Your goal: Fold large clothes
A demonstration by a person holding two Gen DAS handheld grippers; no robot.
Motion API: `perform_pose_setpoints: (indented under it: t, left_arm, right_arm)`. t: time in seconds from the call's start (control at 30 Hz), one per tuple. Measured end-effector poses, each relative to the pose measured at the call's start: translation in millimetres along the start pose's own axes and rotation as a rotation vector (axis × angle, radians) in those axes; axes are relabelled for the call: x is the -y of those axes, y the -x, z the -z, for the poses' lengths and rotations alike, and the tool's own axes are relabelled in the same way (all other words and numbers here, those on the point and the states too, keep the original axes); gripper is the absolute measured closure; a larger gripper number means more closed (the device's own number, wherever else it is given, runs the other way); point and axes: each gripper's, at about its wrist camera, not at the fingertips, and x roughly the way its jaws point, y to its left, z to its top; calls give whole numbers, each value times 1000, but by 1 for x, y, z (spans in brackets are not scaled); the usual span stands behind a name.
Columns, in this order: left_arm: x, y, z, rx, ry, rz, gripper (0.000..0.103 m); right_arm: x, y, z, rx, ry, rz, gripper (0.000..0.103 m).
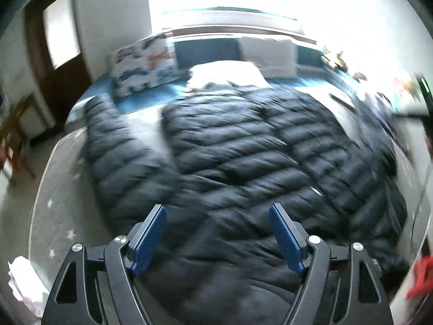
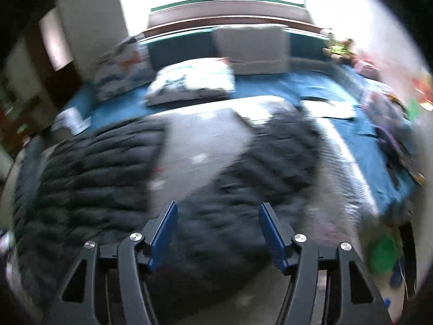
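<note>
We see a dark quilted puffer jacket [image 1: 243, 146] spread on the bed [image 1: 140, 100]; both grippers, left [image 1: 217, 234] and right [image 2: 217, 230], have fingers spread apart, holding nothing.

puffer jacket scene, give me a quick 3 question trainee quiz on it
1. True or false: the left gripper is shut on the black puffer jacket.
2. What does the jacket lie on: (a) a bed, (b) a chair, (c) the floor?
3. Fill in: the right gripper has its jaws ____.

Key: 1 false, it is open and holds nothing. 2 a, the bed with the blue sheet. 3 open.
</note>
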Motion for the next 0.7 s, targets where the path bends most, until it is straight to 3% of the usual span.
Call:
perform_pose_setpoints:
  t: [0.13,0.33,0.53,0.6,0.7]
  left_arm:
    - [-67,-17,-30,8,91,-5,22]
    - [-136,-81,-68,-65,201,67,38]
    - [-193,-156,-76,-169,332,15,45]
    - [-208,-177,-73,-201,355,-42,45]
    - [-217,-181,-74,-194,367,-82,45]
  right_arm:
    - [-32,-23,20,-74,71,-101,35]
    - [-49,-56,41,-163,126,-65,35]
    - [-44,-74,38,-210,102,-81,35]
    - [-48,-76,40,-219,106,-74,32]
    - [-48,-80,42,-235,100,-73,31]
